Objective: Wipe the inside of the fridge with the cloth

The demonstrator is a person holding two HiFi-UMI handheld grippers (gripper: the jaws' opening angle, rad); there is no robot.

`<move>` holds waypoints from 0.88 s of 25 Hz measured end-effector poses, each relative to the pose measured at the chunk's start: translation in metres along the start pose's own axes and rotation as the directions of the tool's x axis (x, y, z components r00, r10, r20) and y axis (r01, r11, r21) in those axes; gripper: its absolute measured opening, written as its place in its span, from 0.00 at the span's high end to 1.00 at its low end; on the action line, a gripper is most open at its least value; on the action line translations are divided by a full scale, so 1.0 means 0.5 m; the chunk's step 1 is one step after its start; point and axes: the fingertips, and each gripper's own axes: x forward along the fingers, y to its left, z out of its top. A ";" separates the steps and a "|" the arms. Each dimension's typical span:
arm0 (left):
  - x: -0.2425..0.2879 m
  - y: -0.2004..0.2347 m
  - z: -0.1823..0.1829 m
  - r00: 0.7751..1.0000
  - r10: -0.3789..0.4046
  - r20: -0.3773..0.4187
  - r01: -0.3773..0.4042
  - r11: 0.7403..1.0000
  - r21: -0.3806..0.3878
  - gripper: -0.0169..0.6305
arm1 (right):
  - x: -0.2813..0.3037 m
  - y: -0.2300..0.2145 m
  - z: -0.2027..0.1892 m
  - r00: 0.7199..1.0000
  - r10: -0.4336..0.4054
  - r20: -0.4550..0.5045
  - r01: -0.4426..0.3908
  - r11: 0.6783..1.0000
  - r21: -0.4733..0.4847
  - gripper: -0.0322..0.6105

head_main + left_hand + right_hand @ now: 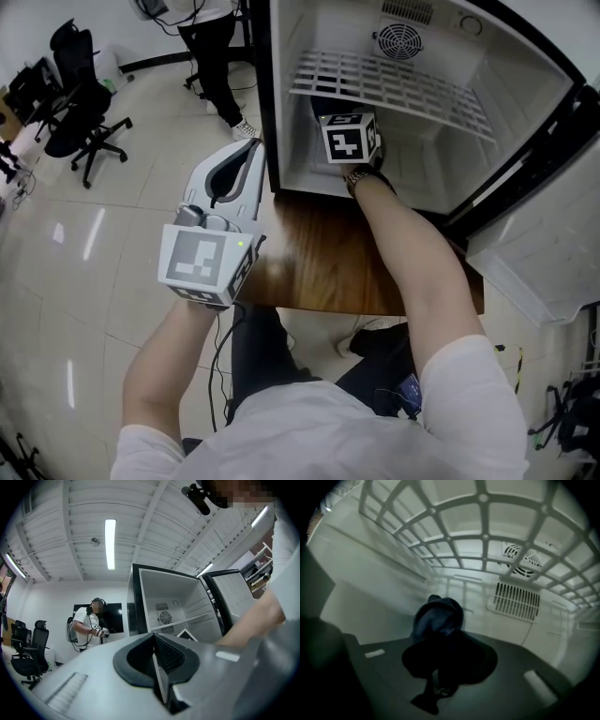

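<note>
With my right hand-held gripper (440, 654) clamped on the bunched cloth (439, 617) just under the wire shelf (483, 529), I could snag it there.

White short-sleeved shirt (375, 422), dark trousers (258, 352), grey marker-cubed left tongs (250, 148)

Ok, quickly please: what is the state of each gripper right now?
Left gripper: closed, holding nothing, outside the fridge.
Right gripper: closed on the dark cloth, inside the fridge.

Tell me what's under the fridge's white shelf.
The right gripper, shut on a dark cloth, and a vent grille on the back wall. What lies beneath the cloth is covered.
</note>
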 end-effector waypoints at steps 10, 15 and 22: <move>0.019 -0.039 0.010 1.000 -0.028 0.004 0.028 1.000 -0.012 0.97 | -0.029 -0.095 -0.036 0.996 -0.080 -0.029 0.080 0.997 0.020 0.84; 0.026 -0.051 0.006 0.999 -0.044 -0.002 0.044 0.999 0.001 0.97 | -0.043 -0.135 -0.052 0.993 -0.112 -0.045 0.114 0.993 0.040 0.84; 0.035 -0.072 0.000 0.998 -0.057 -0.007 0.057 0.998 -0.003 0.97 | -0.057 -0.188 -0.079 0.986 -0.152 -0.063 0.156 0.986 0.054 0.84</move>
